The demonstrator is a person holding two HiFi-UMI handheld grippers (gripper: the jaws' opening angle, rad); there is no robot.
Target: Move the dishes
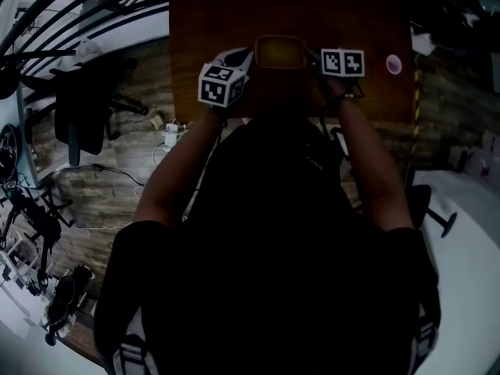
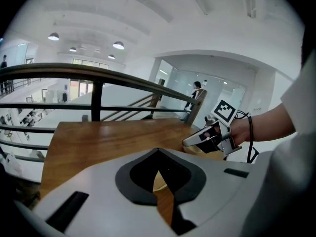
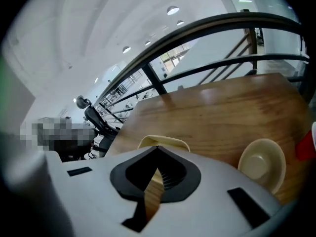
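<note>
A yellow squarish dish (image 1: 280,51) lies near the front edge of the wooden table (image 1: 234,14), between my two grippers. My left gripper (image 1: 247,56) is at the dish's left side. Its jaws stand nearly together, with a cream sliver of the rim (image 2: 159,182) in the narrow gap. My right gripper (image 1: 314,56) is at the dish's right side. In the left gripper view its fingers (image 2: 201,136) close over the rim of the dish (image 2: 197,150). The right gripper view shows the dish rim (image 3: 164,141) just beyond those narrow jaws.
A round cream bowl (image 3: 261,163) stands on the table to the right of the dish, with a red thing (image 3: 307,144) at the frame's edge. A small pink cup (image 1: 394,65) sits near the table's right side. A dark railing (image 2: 98,75) runs behind the table.
</note>
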